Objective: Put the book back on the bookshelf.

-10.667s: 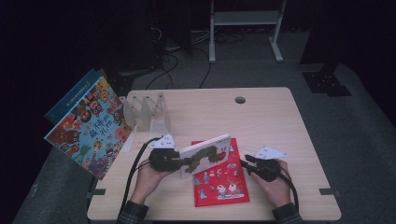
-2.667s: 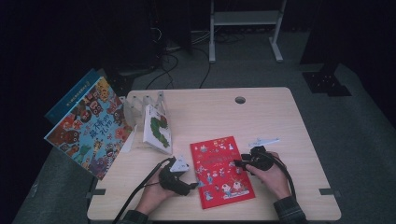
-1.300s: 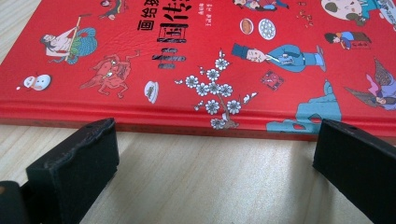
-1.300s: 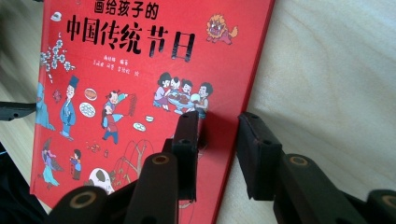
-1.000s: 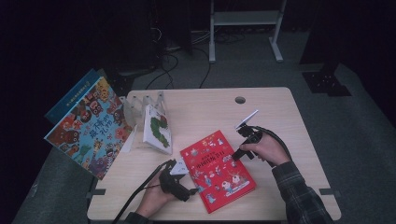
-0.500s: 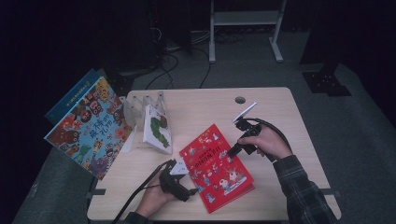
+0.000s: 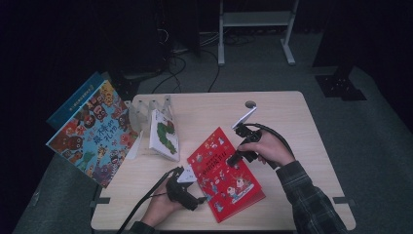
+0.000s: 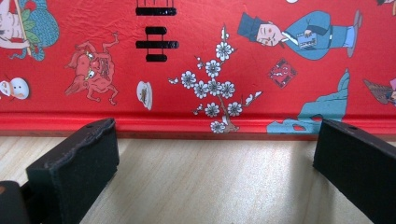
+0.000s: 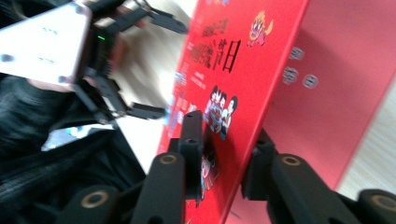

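red picture book lifted at its far edge, two handheld grippers

high view: a flat red hardcover picture book (image 7: pixel 225 173) with cartoon figures lies askew near the front of a pale wooden table (image 7: pixel 292 112). the right gripper (image 7: pixel 235 158), held in the person's right hand (image 7: pixel 269 150), is clamped on the book's far right edge; its jaws have just been closing, with the cover between them, and that edge stands tilted up off the table. the left gripper (image 7: pixel 196 203), held in the left hand (image 7: pixel 158 210), rests on the table just beside the book's near left edge, jaws apart and holding nothing.

left gripper view: the two black jaws stand wide apart on the tabletop, facing the book's red spine edge (image 8: pixel 196 125) without touching it.

right gripper view: both jaws pinch the raised red cover (image 9: pixel 243 93).

at the table's left, a clear plastic upright rack (image 7: pixel 146 109) holds a white book with a green caterpillar picture (image 7: pixel 163 134); a large colourful picture book (image 7: pixel 92 131) leans beside it.
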Available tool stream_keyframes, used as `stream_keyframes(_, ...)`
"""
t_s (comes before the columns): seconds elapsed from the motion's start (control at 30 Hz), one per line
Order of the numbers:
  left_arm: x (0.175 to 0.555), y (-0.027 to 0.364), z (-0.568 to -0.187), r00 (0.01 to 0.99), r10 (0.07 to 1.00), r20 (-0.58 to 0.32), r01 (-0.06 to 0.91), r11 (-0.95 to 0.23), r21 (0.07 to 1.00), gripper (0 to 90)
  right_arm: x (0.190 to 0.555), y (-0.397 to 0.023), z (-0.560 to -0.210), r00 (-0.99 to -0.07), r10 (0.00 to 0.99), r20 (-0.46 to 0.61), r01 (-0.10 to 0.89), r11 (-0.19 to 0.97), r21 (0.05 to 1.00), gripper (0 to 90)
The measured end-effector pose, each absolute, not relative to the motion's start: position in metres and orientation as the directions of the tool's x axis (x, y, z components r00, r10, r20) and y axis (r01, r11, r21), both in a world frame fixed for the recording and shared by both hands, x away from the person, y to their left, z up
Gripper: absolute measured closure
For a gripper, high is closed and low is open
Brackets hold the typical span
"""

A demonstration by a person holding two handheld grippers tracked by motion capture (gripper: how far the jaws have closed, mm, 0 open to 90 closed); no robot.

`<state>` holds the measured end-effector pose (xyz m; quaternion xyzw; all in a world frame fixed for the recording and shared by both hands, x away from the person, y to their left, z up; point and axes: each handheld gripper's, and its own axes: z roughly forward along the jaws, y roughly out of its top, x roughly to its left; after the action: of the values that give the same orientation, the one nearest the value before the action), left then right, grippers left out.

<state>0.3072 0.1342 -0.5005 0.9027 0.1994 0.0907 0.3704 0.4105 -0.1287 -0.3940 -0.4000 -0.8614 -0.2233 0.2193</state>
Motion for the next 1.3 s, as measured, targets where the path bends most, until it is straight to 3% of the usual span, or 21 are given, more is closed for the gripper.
stream_keyframes(0.13, 0.308, 0.134, -0.500, 0.904, 0.427, 0.018, 0.292, -0.648, 0.703, 0.0, 0.410, -0.124, -0.386, -0.567, 0.561, 0.603, 0.798, 0.557, 0.231, 81.6)
stream_keyframes(0.43, 0.308, 0.137, -0.500, 0.894, 0.448, 0.018, 0.306, -0.638, 0.706, 0.0, 0.405, -0.115, -0.372, -0.594, 0.575, 0.562, 0.786, 0.564, 0.254, 85.5)
stream_keyframes(0.9, 0.326, 0.166, -0.486, 0.841, 0.535, -0.078, 0.408, -0.534, 0.741, 0.0, 0.386, -0.117, -0.327, -0.692, 0.549, 0.469, 0.717, 0.600, 0.356, 87.5)
stream_keyframes(1.3, 0.344, 0.166, -0.475, 0.857, 0.474, -0.202, 0.425, -0.430, 0.796, 0.0, 0.378, -0.121, -0.300, -0.721, 0.526, 0.451, 0.689, 0.615, 0.383, 87.5)
